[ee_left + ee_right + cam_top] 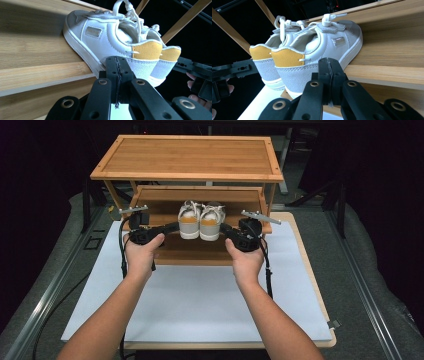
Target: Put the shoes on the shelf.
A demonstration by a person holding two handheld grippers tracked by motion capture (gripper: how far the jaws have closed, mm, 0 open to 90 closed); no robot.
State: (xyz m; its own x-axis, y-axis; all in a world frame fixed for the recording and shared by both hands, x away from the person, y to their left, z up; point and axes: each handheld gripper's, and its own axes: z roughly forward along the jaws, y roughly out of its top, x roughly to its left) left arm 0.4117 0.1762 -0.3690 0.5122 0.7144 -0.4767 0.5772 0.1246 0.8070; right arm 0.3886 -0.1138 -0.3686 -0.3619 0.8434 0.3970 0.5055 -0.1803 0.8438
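Two white shoes with yellow heel tabs stand side by side on the lower shelf [165, 205] of a two-tier wooden rack, at its front edge, heels toward the person and overhanging slightly. Each shoe's long axis runs front to back across the shelf. The left claw [176, 225] approaches the left shoe [189, 221] from its outer side; the right claw [223, 226] approaches the right shoe [211, 222] likewise. In each gripper view the jaws are pressed together with nothing between them, the tips at or just beside the heel's grey side panel; contact cannot be confirmed. Each claw is nearer its own shoe. Count: two shoes, two claws, one rack, standing on the white surface [200, 295].
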